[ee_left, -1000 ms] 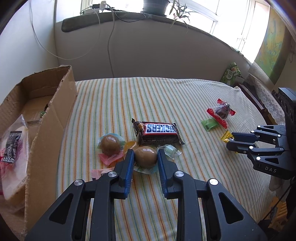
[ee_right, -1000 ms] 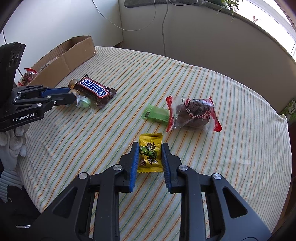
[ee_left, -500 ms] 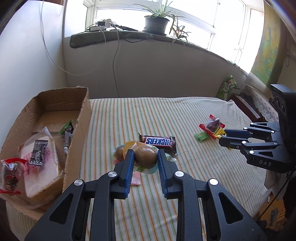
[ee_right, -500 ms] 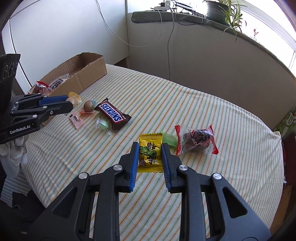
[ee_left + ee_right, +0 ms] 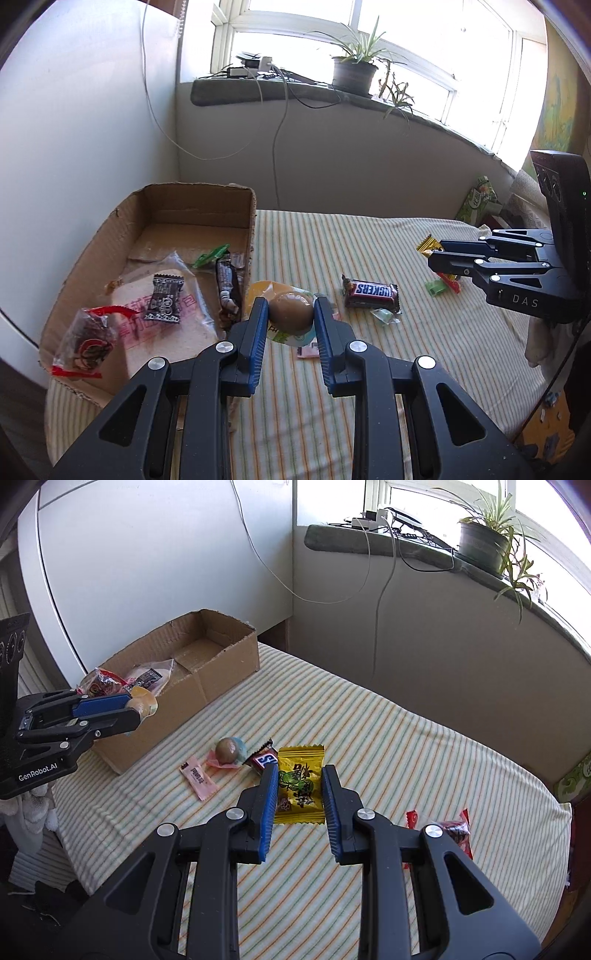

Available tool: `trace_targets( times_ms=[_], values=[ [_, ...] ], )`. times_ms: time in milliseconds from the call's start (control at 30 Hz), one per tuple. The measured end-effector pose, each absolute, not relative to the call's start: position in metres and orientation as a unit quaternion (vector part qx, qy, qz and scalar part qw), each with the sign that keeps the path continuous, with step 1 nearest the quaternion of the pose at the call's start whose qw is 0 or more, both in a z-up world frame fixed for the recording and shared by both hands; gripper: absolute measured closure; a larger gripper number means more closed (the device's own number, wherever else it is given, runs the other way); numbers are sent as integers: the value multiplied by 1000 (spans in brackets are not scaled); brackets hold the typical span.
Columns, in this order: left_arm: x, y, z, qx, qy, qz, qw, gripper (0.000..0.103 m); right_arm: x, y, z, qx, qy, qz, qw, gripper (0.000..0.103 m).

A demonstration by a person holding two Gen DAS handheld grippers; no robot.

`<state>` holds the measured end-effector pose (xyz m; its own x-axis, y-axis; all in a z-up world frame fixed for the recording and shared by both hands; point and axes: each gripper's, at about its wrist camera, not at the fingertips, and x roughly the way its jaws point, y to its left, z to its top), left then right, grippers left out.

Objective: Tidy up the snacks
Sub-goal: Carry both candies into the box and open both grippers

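Cardboard box [image 5: 255, 221] as landmark. Left gripper [image 5: 290, 314], jaws clamped on a brown wrapped ball snack [image 5: 290, 312], held just beside box's near wall. Right gripper [image 5: 299, 788], jaws clamped on yellow candy packet [image 5: 301, 775], well away from box. Snickers bar [image 5: 371, 295] lies on striped cloth [image 5: 369, 240].

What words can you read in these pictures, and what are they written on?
"SNICKERS" (first letter partly hidden): on the brown candy bar on the striped cloth.
"DAS": on the black right tongs.
"GenRobot.AI": on the black left tongs.
Yellow packet held in the right tongs: dark printed characters, unreadable.
Clear bag in the cardboard box: pink characters, too blurred.
Pink packet: print too small.
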<state>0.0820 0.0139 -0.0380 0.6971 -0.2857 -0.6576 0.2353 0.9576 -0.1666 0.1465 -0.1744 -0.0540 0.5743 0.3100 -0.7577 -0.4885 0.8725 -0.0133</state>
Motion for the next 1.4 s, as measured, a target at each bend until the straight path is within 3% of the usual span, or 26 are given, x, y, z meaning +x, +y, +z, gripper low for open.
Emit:
trace_targets(
  times_ms=[767,1400],
  values=[
    [123,73,-36,-54,362,-90,926,79,226,-38,-42,-137,388,306,858,78],
    [134,86,-37,-54,368,-77,925,79,252,-6,-60,-143,406,328,841,78]
  ],
)
